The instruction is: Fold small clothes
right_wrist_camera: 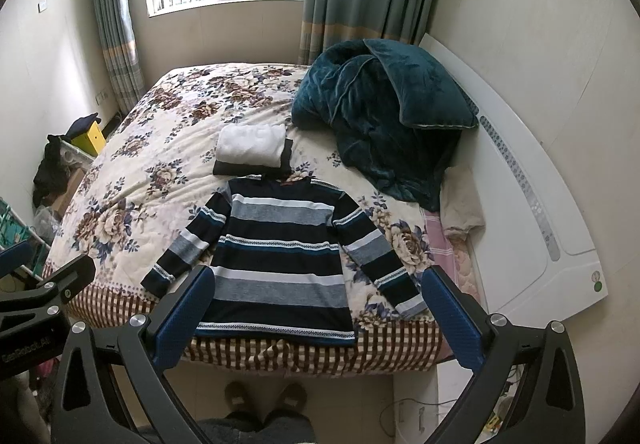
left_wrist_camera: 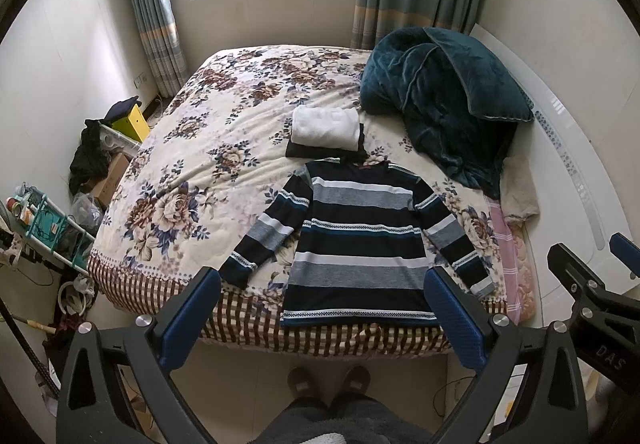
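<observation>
Jaws on both grippers stand spread wide and hold nothing: the left gripper (left_wrist_camera: 322, 318) and the right gripper (right_wrist_camera: 318, 318) hover above the floor at the foot of the bed (left_wrist_camera: 188, 148). Printed letters "DAS" show on the black body of the right gripper where it enters the left wrist view at 4 o'clock; "GenRobot.AI" reads on the left gripper's body at 8 o'clock in the right wrist view. A striped sweater (left_wrist_camera: 356, 240) lies flat on the floral bedspread near the foot edge, sleeves angled outward, banded in navy, grey, white and teal with fine patterned lines, a small red tab at the neck. At its 12 o'clock sit folded clothes (left_wrist_camera: 325, 130), white on dark. A teal blanket (left_wrist_camera: 444, 100) is heaped at 2 o'clock.
</observation>
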`<state>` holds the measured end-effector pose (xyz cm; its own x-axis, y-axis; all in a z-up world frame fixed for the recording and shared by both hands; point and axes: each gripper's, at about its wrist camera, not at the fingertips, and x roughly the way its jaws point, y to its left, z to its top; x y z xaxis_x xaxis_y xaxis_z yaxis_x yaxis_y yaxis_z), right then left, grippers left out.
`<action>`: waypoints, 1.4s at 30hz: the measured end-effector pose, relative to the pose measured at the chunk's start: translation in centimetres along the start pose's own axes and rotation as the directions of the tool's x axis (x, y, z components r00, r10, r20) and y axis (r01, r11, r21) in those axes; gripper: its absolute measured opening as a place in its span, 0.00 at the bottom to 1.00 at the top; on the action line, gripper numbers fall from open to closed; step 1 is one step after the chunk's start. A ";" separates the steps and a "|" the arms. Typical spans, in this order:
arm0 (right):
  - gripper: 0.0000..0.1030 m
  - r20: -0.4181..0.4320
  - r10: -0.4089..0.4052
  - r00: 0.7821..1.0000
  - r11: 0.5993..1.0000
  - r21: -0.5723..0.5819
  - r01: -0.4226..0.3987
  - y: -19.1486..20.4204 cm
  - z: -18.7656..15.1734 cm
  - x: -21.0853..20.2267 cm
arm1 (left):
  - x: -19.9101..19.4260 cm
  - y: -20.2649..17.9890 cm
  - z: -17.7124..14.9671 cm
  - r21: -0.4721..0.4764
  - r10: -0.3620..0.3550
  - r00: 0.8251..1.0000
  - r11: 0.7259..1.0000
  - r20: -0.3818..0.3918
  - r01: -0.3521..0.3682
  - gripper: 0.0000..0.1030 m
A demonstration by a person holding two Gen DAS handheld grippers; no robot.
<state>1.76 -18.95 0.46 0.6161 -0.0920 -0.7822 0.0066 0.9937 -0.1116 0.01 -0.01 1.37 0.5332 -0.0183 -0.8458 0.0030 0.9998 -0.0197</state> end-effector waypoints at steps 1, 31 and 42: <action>1.00 0.000 -0.001 1.000 1.000 -0.001 0.001 0.1 0.1 -0.1 | 0.0 0.0 0.0 0.000 0.002 1.000 1.000 0.002 -0.002 1.00; 1.00 0.006 0.002 1.000 1.000 0.000 -0.002 0.2 1.3 -0.5 | -2.1 -1.0 1.7 -0.004 -0.004 1.000 1.000 0.009 0.004 1.00; 1.00 -0.046 -0.053 0.998 0.996 0.073 0.056 0.6 4.7 1.2 | 2.4 -1.4 4.8 0.036 0.062 0.998 0.997 0.018 -0.063 1.00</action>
<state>6.19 -18.15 2.29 0.5780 -0.1475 -0.8026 0.0990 0.9889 -0.1105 5.35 -1.46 1.98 0.5476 0.0439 -0.8356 0.0000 0.9986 0.0525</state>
